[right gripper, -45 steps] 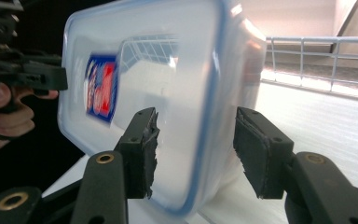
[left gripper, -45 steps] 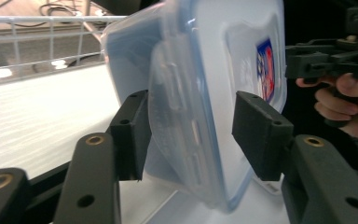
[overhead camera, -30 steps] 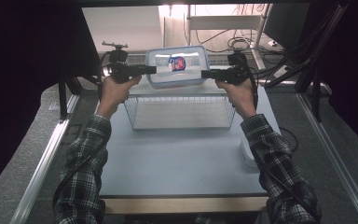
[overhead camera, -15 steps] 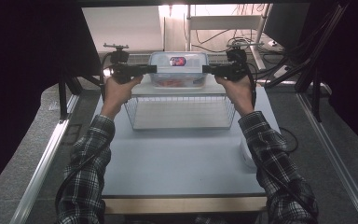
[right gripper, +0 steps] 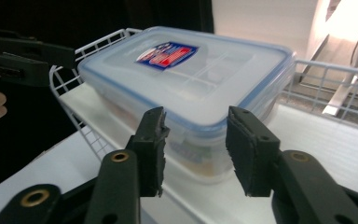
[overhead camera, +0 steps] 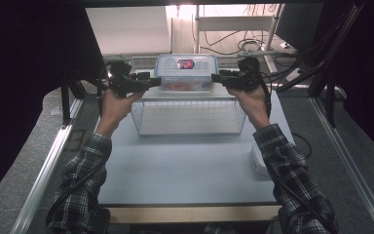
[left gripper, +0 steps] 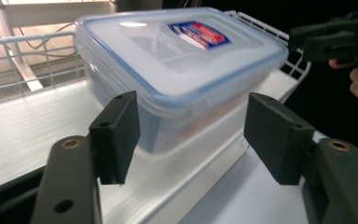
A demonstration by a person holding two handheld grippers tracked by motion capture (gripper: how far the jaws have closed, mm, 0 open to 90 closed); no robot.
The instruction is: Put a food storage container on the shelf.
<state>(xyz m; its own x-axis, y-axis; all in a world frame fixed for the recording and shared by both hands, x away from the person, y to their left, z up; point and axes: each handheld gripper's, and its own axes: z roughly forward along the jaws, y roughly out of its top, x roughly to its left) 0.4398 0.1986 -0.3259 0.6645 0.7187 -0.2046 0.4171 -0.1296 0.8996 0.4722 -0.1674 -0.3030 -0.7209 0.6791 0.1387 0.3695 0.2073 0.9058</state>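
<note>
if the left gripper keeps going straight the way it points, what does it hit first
Most likely the near end wall of the lidded plastic container, which sits between the open jaws of the left gripper, just ahead. The remaining gap is hard to judge.

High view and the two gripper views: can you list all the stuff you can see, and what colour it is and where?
plastic box: one, clear with a blue-edged lid and a red-blue sticker, on the wire shelf
wire shelf: one, white, far middle of the table
table: one, pale grey, below the shelf
cables: several, dark, behind the table
left tool: one, black, open, at the box's left end
right tool: one, black, open, at the box's right end
sleeves: two, plaid, bottom corners
</note>
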